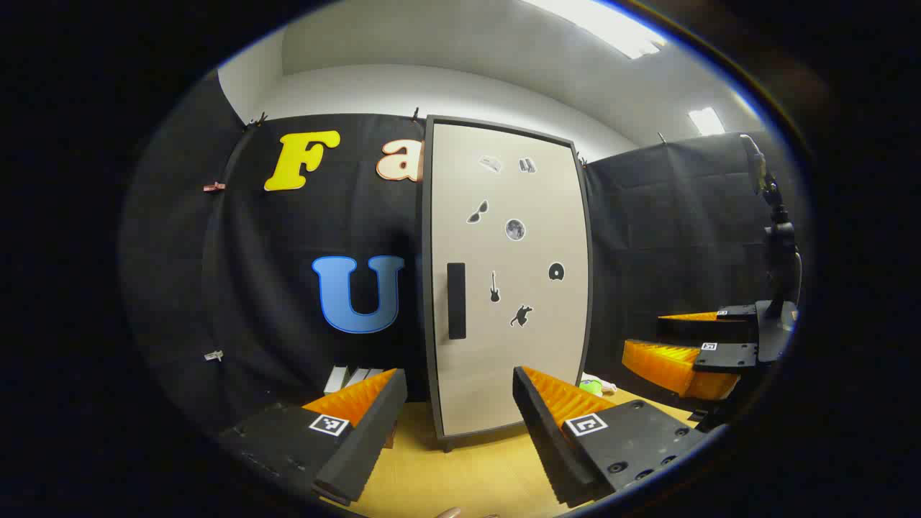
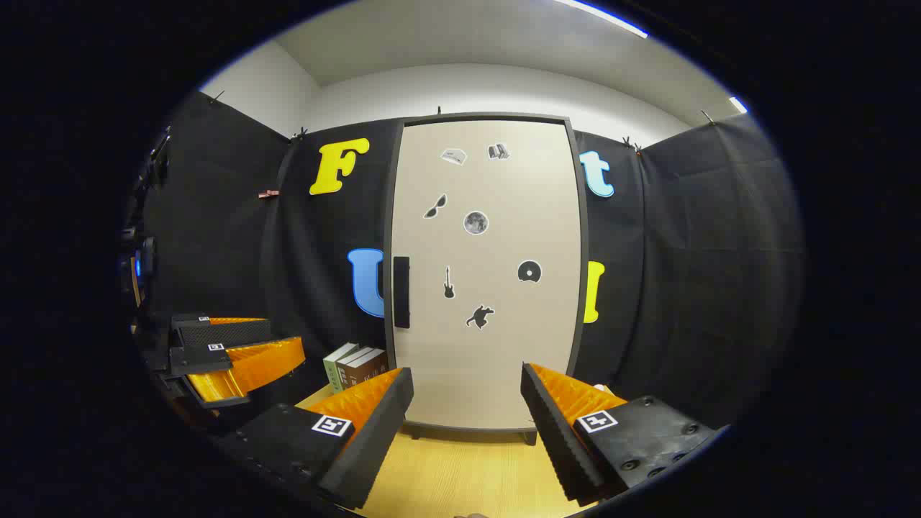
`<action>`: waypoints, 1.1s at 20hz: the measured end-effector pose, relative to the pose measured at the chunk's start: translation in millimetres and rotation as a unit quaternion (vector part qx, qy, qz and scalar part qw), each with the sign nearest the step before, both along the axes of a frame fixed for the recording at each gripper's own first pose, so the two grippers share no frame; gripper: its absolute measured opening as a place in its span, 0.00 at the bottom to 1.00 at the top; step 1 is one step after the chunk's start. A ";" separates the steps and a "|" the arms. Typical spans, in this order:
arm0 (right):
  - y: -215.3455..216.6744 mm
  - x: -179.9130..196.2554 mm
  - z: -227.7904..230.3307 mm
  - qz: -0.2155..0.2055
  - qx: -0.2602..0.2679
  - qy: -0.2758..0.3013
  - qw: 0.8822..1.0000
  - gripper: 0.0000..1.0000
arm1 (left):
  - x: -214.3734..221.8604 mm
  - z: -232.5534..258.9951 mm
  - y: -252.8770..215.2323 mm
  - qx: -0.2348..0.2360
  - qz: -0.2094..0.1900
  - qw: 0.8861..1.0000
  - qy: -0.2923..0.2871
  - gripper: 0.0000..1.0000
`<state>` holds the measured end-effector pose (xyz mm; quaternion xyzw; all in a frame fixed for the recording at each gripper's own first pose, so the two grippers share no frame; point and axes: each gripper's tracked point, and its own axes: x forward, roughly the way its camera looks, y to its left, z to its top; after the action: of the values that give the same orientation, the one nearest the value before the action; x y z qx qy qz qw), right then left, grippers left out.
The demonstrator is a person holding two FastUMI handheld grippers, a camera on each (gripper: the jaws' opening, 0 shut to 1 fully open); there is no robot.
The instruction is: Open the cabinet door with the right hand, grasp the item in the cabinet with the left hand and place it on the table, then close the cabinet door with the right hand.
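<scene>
Ridged gripper [image 1: 460, 403] fingers, square tags, screws

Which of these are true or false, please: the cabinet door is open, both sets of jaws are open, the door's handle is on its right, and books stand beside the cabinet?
1. The cabinet door is open. False: it is shut.
2. The left gripper and right gripper both have open jaws holding nothing. True.
3. The handle sits at the door's right edge. False: it is at the left edge.
4. Books stand left of the cabinet. True.

One cabinet [image 2: 486, 273], three books [image 2: 356, 365]
</scene>
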<state>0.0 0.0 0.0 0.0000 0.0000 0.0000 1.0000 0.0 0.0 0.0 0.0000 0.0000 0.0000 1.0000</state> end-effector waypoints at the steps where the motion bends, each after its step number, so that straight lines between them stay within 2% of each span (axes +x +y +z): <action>1: -0.1 -0.2 1.8 0.000 0.002 -0.002 1.000 0.97 | 0.1 -1.1 0.8 0.002 0.001 1.000 0.000 0.94; 10: -5.4 7.2 -1.8 -0.012 0.000 0.006 1.000 0.97 | 5.0 -4.3 7.8 0.000 0.018 1.000 -0.002 0.93; 22: -0.3 18.8 11.7 -0.011 0.011 -0.013 1.000 0.97 | 15.7 -6.7 22.6 -0.006 0.021 1.000 -0.001 0.94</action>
<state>18.8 -0.3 11.7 0.0106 -0.0128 -0.0110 0.9998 15.7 22.6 -6.7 -0.0058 -0.0011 0.0215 0.9998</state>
